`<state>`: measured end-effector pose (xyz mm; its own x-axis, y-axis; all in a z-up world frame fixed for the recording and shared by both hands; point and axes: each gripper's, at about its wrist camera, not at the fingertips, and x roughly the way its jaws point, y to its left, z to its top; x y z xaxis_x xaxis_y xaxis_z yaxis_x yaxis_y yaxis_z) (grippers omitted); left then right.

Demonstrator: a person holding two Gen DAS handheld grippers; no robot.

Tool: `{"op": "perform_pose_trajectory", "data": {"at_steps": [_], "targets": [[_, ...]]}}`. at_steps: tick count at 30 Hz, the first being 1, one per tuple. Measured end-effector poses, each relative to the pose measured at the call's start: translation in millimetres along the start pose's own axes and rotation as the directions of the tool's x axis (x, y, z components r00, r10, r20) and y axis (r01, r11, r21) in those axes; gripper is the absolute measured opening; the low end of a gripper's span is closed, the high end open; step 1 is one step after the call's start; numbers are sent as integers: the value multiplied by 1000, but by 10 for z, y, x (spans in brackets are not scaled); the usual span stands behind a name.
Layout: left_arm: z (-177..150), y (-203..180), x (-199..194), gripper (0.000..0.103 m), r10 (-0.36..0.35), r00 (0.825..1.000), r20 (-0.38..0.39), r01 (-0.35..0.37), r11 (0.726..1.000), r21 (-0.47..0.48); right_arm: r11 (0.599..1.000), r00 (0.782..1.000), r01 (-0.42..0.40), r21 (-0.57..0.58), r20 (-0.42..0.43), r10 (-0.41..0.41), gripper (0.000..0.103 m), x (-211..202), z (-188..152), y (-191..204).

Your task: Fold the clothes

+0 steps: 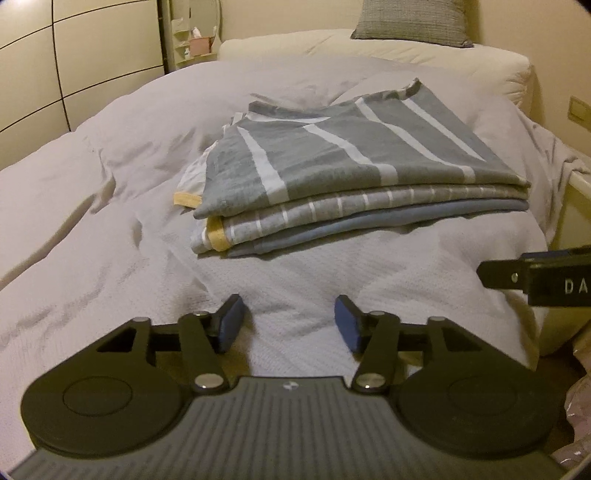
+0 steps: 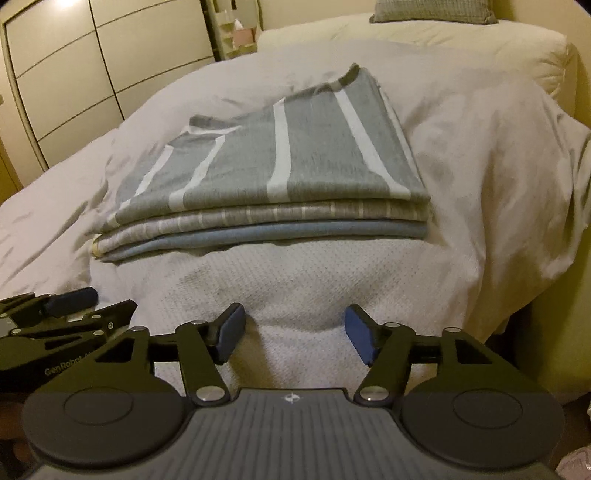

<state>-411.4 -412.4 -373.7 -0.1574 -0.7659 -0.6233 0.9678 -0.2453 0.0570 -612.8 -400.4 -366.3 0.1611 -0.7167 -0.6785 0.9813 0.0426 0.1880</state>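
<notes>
A stack of folded clothes (image 1: 332, 173) (image 2: 280, 177) lies on the white bedspread (image 1: 110, 221) (image 2: 332, 288). On top is a grey piece with broad white stripes. Under it lies a grey piece with thin white stripes and a yellow trim (image 1: 218, 234), and a plain blue piece (image 1: 332, 230) (image 2: 295, 234) is at the bottom. My left gripper (image 1: 290, 323) is open over the bedspread, short of the stack, holding nothing. My right gripper (image 2: 295, 334) is open too, also empty and short of the stack. Each gripper shows at the edge of the other's view.
A cream pillow (image 1: 406, 55) and a grey cushion (image 1: 413, 22) lie at the head of the bed. A wardrobe with cream doors (image 1: 74, 55) (image 2: 92, 74) stands to the left. A small shelf with boxes (image 1: 195, 40) is behind the bed. The bed's right edge drops off (image 2: 535, 277).
</notes>
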Motion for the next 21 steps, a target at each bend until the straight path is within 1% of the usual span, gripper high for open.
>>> {"op": "perform_pose_trajectory", "data": {"at_steps": [2, 3, 4, 5, 6, 7, 15, 18, 21], "targets": [[8, 3, 13, 78, 12, 1000, -2, -12, 1000, -13, 1000, 1000, 7, -5, -5, -7, 66, 11, 9, 24], [9, 3, 19, 84, 20, 1000, -2, -20, 1000, -18, 1000, 1000, 12, -8, -7, -12, 68, 17, 11, 32], [9, 3, 25, 94, 25, 1000, -2, -26, 999, -23, 1000, 1000, 18, -11, -8, -18, 72, 24, 12, 40], [4, 0, 30, 102, 27, 1000, 0, -27, 999, -29, 1000, 1000, 23, -13, -10, -24, 74, 31, 14, 49], [0, -4, 34, 102, 29, 1000, 2, -29, 999, -32, 999, 999, 32, -12, -13, -32, 80, 42, 12, 50], [-5, -11, 34, 102, 32, 999, 3, -32, 999, -29, 999, 999, 41, -8, -18, -41, 83, 56, 7, 47], [-3, 3, 43, 102, 33, 999, 8, -33, 999, -26, 998, 998, 63, -10, -19, -64, 88, 49, -5, 32], [38, -33, 55, 102, 39, 999, 1, -39, 999, 31, 998, 998, 60, -14, -25, -61, 88, 36, -6, 27], [85, -24, 49, 102, 27, 1000, -6, -26, 997, 73, 998, 998, 56, -12, -29, -56, 88, 2, 0, 16]]}}
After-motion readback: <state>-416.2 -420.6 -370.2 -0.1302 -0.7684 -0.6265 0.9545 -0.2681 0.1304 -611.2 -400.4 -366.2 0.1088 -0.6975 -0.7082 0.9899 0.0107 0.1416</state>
